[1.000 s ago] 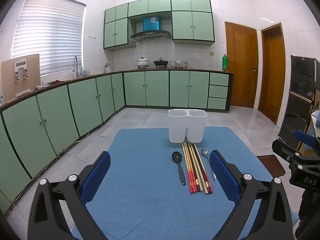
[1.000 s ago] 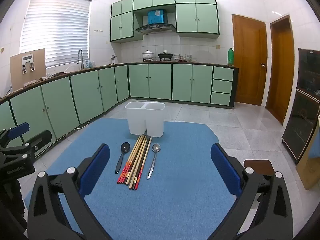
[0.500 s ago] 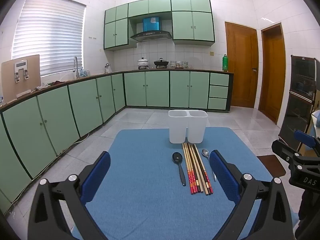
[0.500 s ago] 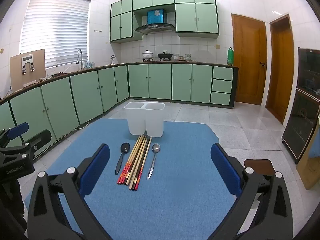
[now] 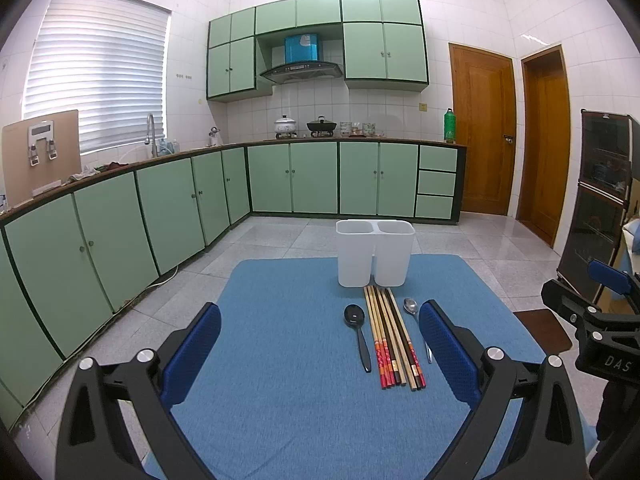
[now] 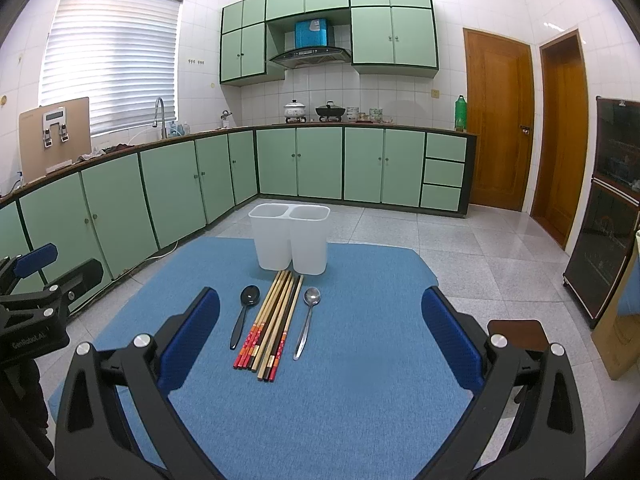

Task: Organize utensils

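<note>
Both claws (image 5: 320, 344) (image 6: 320, 344) gape empty; chopsticks (image 6: 272, 320) lie between two spoons (image 6: 244, 316).

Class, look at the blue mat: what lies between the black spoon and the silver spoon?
A bundle of chopsticks lies between the black spoon and silver spoon, clearest in the right wrist view.

— What lies before me on the bench (image 5: 280, 400)?

— A two-compartment holder (image 6: 290, 238) stands at the far end. Just before it lies a bundle of chopsticks (image 6: 272, 320), their far tips close to its base.

— And the spoons?

— One spoon (image 6: 244, 314) lies left of the chopsticks, another spoon (image 6: 307, 320) right of them, both alongside. My jaws hang nearer than all of it.
</note>
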